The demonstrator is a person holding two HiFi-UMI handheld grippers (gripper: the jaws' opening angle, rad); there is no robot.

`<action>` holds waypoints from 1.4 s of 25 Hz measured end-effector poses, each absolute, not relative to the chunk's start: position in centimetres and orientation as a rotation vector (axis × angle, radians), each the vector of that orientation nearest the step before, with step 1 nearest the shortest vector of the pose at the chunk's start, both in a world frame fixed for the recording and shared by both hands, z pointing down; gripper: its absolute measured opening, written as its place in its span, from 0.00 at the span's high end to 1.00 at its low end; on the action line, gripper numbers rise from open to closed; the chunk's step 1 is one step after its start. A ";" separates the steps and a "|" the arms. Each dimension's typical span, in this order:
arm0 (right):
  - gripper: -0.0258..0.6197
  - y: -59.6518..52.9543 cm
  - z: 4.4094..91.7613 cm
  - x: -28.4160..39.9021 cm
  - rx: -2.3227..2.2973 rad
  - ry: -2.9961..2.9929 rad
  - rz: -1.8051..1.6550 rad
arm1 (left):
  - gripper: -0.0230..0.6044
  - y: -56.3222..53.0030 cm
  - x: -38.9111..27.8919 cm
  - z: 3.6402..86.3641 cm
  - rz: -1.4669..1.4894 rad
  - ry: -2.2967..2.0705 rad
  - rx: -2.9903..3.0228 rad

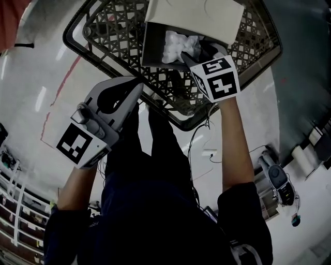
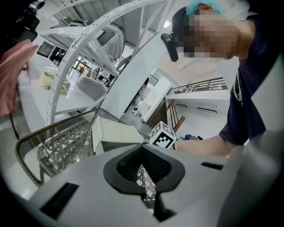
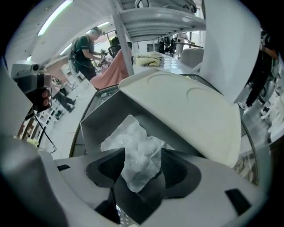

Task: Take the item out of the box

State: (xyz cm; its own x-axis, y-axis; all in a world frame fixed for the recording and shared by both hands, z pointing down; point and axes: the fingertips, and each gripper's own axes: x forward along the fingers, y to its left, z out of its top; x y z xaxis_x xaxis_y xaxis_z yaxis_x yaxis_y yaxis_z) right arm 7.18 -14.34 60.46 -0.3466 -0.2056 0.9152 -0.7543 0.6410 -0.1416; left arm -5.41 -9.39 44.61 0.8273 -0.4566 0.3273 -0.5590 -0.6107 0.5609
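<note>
A white cardboard box (image 1: 201,15) stands open inside a black lattice basket (image 1: 103,23). In it lies a crumpled white wrapped item (image 1: 178,45). My right gripper (image 1: 189,59) reaches into the box mouth. In the right gripper view its jaws stand wide on either side of the item (image 3: 137,155), below the raised lid (image 3: 186,111); the right gripper (image 3: 140,166) is open. My left gripper (image 1: 138,85) hovers over the basket's near rim with its jaws together and nothing in them. In the left gripper view its tip (image 2: 143,148) points toward the box (image 2: 115,133).
The basket sits on a pale floor. Loose cables (image 1: 207,150) and a grey device (image 1: 276,178) lie to the right of my legs. Shelving (image 1: 15,207) stands at the left. A person (image 3: 86,46) works in the background near white racks.
</note>
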 end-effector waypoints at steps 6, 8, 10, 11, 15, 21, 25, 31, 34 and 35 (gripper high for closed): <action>0.58 -14.2 61.3 7.0 0.691 -1.804 0.666 | 0.95 -9.3 -5.5 45.1 0.202 -0.736 2.315; 0.58 -14.1 61.4 7.0 0.682 -1.795 0.655 | 0.95 -9.2 -5.5 45.1 0.203 -0.736 2.317; 0.63 -14.1 61.5 6.8 0.677 -1.798 0.644 | 0.95 -9.2 -5.4 45.1 0.205 -0.735 2.318; 0.66 -14.1 61.6 6.7 0.679 -1.802 0.643 | 0.95 -9.2 -5.4 45.1 0.205 -0.734 2.317; 0.76 -14.1 61.5 6.7 0.696 -1.819 0.647 | 0.95 -9.1 -5.5 45.1 0.208 -0.732 2.319; 0.87 -14.0 61.0 6.4 0.709 -1.841 0.609 | 0.95 -9.1 -5.5 44.4 0.204 -0.727 2.339; 0.89 -13.8 60.0 6.4 0.742 -1.863 0.598 | 0.95 -9.3 -5.4 43.1 0.198 -0.721 2.360; 0.90 -14.4 55.5 7.0 0.846 -1.922 0.571 | 0.95 -9.5 -5.1 40.3 0.188 -0.716 2.409; 0.90 -15.0 52.2 7.3 0.903 -1.959 0.542 | 0.95 -9.6 -4.7 38.2 0.175 -0.710 2.447; 0.90 -15.1 51.0 7.4 0.924 -1.972 0.533 | 0.95 -9.7 -4.6 37.4 0.170 -0.708 2.461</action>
